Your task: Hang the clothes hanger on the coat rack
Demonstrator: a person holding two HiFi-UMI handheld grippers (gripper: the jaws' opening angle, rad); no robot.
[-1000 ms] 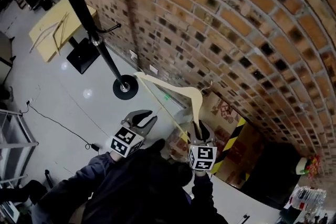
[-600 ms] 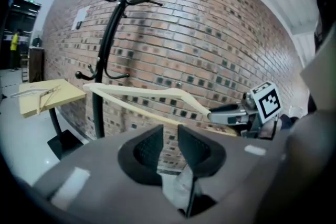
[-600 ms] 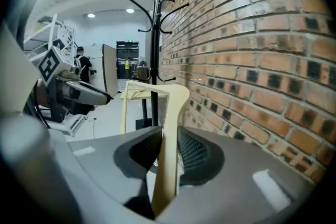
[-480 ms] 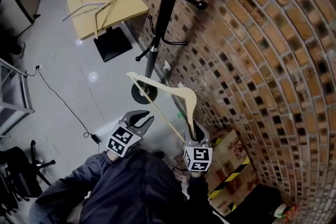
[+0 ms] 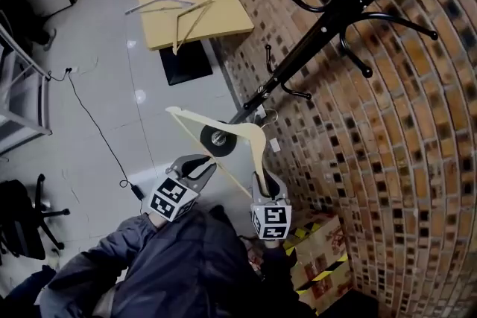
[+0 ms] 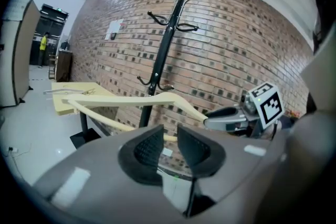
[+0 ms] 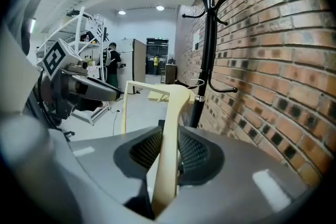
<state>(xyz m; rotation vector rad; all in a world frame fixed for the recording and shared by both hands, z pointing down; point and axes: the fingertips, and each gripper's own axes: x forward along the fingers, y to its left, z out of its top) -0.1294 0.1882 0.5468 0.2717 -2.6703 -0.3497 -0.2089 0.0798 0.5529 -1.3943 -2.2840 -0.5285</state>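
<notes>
Because the hanger [image 5: 195,118] is looking like light, stiff, smooth wood, gripping one arm end is suiting it and leaving the hook free. It is sitting near the coat rack [image 5: 320,33] pole, below the prongs, its long axis slanting away from the pole and its hook turning toward it. The right gripper [image 5: 264,185] jaws are clamping its arm. The left gripper [image 5: 198,164] jaws, just closing slightly, are standing apart and empty.
</notes>
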